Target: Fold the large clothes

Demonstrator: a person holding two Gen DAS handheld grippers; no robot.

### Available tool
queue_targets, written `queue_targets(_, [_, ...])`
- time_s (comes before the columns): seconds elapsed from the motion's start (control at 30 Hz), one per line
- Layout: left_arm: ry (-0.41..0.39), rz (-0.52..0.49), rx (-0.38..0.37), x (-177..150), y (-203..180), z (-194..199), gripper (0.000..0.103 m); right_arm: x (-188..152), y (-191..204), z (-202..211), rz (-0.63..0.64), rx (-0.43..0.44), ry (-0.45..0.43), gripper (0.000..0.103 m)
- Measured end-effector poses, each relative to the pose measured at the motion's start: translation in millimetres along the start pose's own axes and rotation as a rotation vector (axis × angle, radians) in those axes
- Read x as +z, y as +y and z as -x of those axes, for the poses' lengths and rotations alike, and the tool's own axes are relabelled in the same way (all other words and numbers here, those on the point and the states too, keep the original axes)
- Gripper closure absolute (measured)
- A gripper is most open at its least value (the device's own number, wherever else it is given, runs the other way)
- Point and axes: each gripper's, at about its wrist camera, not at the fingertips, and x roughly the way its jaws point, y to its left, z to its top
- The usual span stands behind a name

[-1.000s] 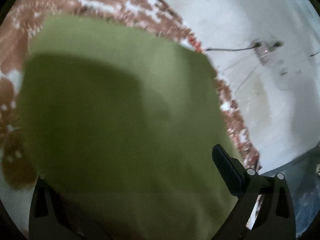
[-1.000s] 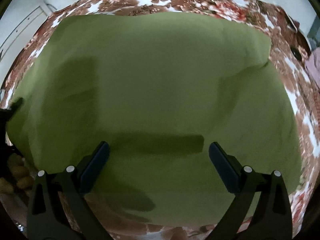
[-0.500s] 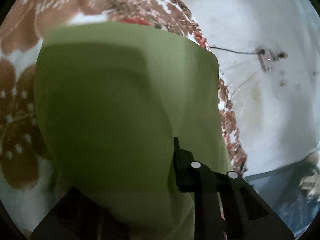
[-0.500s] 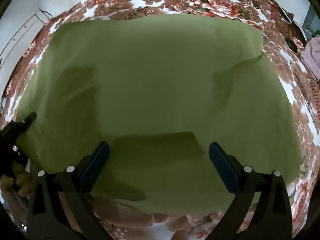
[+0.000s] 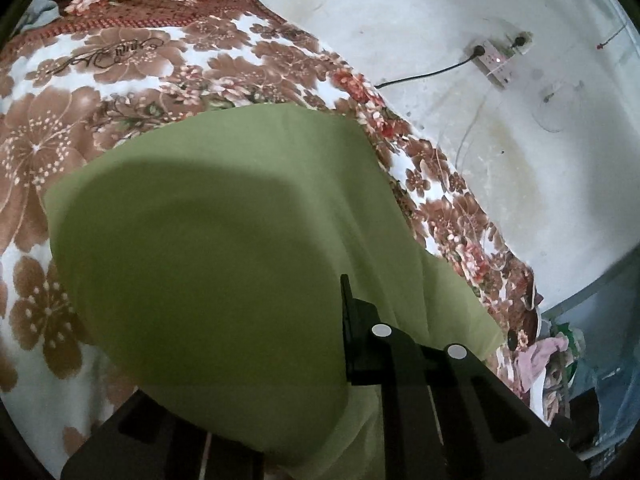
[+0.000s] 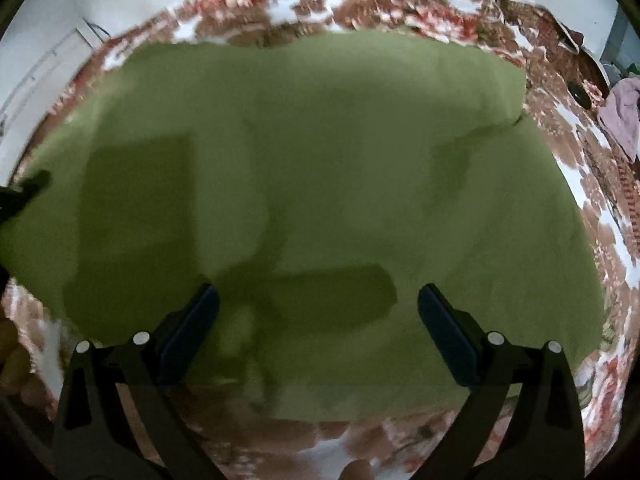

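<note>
Ahead of the wide-open right gripper (image 6: pixel 318 328) — green cloth (image 6: pixel 320 184), lying crosswise; corner already pinched in left gripper (image 5: pixel 340 360), lifted.

The left gripper (image 5: pixel 340 360) has clamped down on the green cloth (image 5: pixel 224 248) and is lifting it: its fingers stood apart a second ago, now fabric drapes over them. More of the flowered blanket (image 5: pixel 100 80) shows behind. Over on the right, the picture has blurred, so that gripper (image 6: pixel 318 316) seems to be moving.
</note>
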Motion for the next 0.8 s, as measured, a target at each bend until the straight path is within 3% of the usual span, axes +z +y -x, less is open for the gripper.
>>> queue_targets(0.1, [0.008, -0.004, -0.002, -2.3, -0.5, 4.3, 0.092, -8.8, 7.5, -21.4, 0.007, -0.009, 0.046, 0.004])
queue_targets(0.17, [0.006, -0.029, 0.003, -3.5, -8.6, 6.8, 0.092, -16.4, 12.2, -36.1, 0.025, -0.042, 0.012, 0.004])
queue_targets(0.3, [-0.021, -0.181, 0.025, -9.1, -50.0, 15.4, 0.093, -20.5, 13.3, -41.1, 0.002, -0.061, -0.018, 0.004])
queue_targets(0.43, [-0.058, -0.336, 0.047, -15.4, -102.0, 24.1, 0.093, -12.5, 4.1, -28.5, 0.031, -0.009, 0.006, 0.005])
queue_targets(0.53, [-0.073, -0.435, 0.074, -18.5, -140.1, 29.6, 0.093, -7.1, -22.0, 4.8, 0.022, -0.006, -0.054, 0.005])
queue_targets(0.63, [-0.064, -0.524, 0.100, -25.2, -176.5, 31.0, 0.093, -14.6, -29.4, -22.4, -0.030, 0.123, 0.099, 0.004])
queue_targets(0.73, [-0.072, -0.620, 0.143, -42.0, -208.1, 30.5, 0.093, -12.7, -47.5, -10.9, -0.029, 0.156, 0.100, 0.005])
queue_targets(0.8, [-0.074, -0.722, 0.181, -58.2, -238.3, 27.8, 0.093, -8.2, -82.6, 24.3, -0.056, 0.160, 0.022, 0.005])
